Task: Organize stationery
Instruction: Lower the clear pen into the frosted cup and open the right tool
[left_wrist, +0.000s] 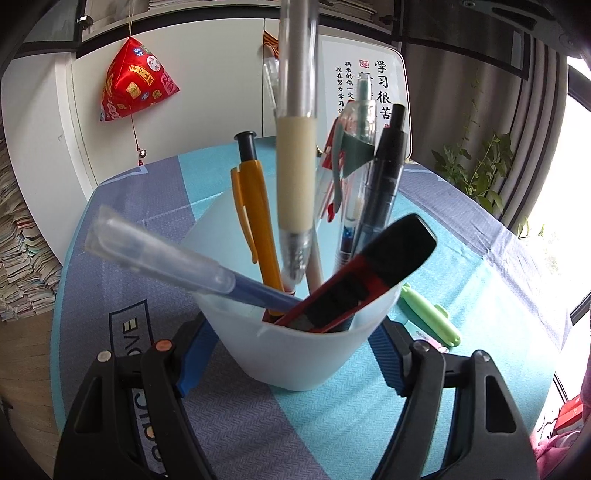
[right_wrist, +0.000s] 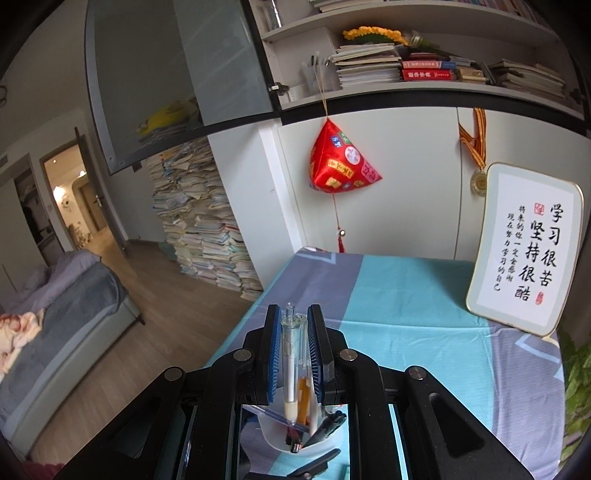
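Two hand-held grippers work over one bench (left_wrist: 480, 280). Left hand-held gripper (left_wrist: 291, 354) grips a white cup (left_wrist: 295, 354) by its sides, blue pads touching it; the cup holds several pens and a red cutter (left_wrist: 354, 280). Right hand-held gripper (right_wrist: 294, 354) is clamped narrowly on a clear pen (right_wrist: 290, 354), held upright above the cup, tip down. A green pen (left_wrist: 432, 314) lies just beside the cup.

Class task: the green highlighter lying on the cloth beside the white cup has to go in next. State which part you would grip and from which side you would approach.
Grip the green highlighter across the middle of its barrel, coming from above. It lies flat on the tablecloth, so its long sides are free, and the white cup stands close on one side.
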